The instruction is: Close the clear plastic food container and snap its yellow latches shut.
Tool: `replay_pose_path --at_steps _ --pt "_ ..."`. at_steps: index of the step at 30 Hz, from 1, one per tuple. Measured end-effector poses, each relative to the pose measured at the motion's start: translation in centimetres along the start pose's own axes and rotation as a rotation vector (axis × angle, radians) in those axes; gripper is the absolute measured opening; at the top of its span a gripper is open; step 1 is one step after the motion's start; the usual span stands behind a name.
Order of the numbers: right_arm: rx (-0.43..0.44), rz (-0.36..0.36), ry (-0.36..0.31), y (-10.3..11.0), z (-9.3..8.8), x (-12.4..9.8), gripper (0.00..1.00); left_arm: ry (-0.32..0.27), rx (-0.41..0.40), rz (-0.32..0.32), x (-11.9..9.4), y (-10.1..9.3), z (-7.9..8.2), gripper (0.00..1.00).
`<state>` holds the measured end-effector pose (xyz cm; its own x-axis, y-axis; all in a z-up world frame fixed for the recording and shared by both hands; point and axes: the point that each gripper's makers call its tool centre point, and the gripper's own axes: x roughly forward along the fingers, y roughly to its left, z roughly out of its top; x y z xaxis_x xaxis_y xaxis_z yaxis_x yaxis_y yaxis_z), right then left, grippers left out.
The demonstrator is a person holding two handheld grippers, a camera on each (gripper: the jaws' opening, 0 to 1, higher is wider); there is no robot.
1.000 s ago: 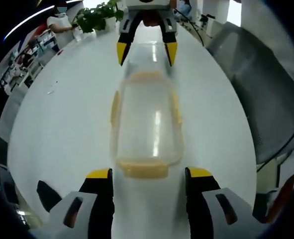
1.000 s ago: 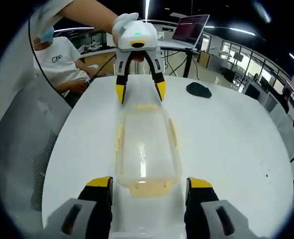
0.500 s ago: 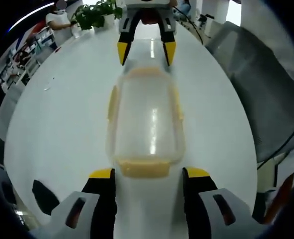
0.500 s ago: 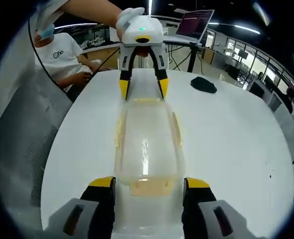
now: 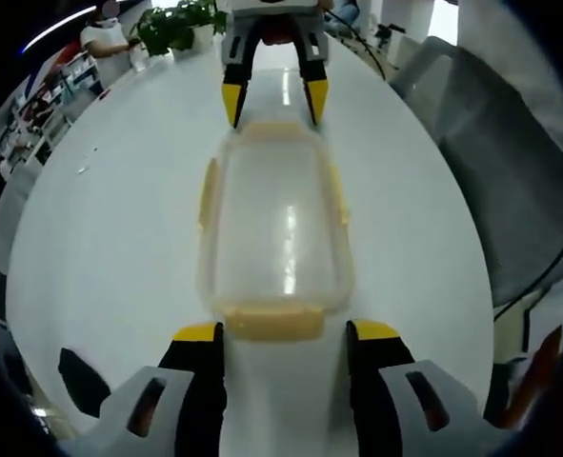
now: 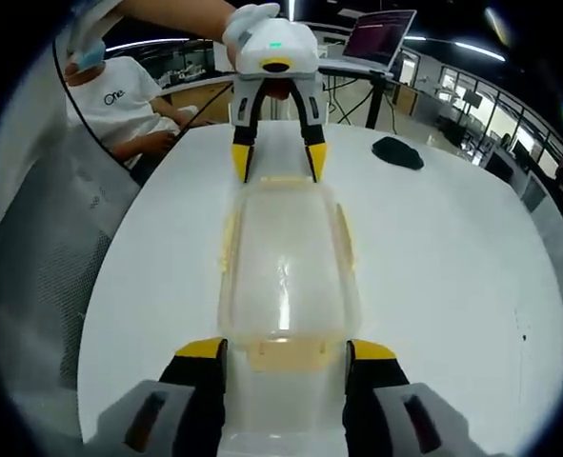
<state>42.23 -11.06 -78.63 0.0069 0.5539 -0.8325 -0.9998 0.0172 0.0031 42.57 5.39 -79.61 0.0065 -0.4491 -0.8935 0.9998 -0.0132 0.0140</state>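
The clear plastic food container lies in the frame's middle on the white table, between the open, empty left gripper and right gripper; it seems light and slippery, so press its yellow end latches.

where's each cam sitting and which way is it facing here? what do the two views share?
Left gripper view: rides the left gripper, looking along the container toward the right gripper at its far end.
Right gripper view: rides the right gripper, facing back at the left gripper, held by a gloved hand.
Shared: container, white table, both grippers, jaws open.
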Motion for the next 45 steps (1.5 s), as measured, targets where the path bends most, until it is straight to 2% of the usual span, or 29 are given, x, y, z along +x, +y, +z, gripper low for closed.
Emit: replay_pose_path --at_steps 4,16,23,41,43,45 --pt "-0.010 0.003 0.027 0.0 -0.4 0.2 0.47 0.005 0.005 -0.007 0.2 -0.1 0.0 0.50" --pt "-0.010 0.025 0.042 0.1 -0.5 0.7 0.43 -0.003 0.002 -0.010 0.4 0.1 0.0 0.48" --pt "-0.010 0.032 0.051 0.0 -0.6 0.8 0.38 -0.011 -0.001 -0.013 0.4 0.2 0.1 0.43" --pt "-0.028 0.034 0.073 0.2 -0.9 1.2 0.38 -0.002 0.005 -0.005 0.4 0.2 0.1 0.39" --pt "-0.050 0.031 0.082 0.2 -0.9 1.2 0.38 -0.001 0.024 -0.003 0.4 0.1 0.1 0.39" --pt "-0.057 0.025 0.088 0.1 -1.0 1.3 0.38 -0.008 0.009 -0.002 0.4 0.2 0.0 0.39"
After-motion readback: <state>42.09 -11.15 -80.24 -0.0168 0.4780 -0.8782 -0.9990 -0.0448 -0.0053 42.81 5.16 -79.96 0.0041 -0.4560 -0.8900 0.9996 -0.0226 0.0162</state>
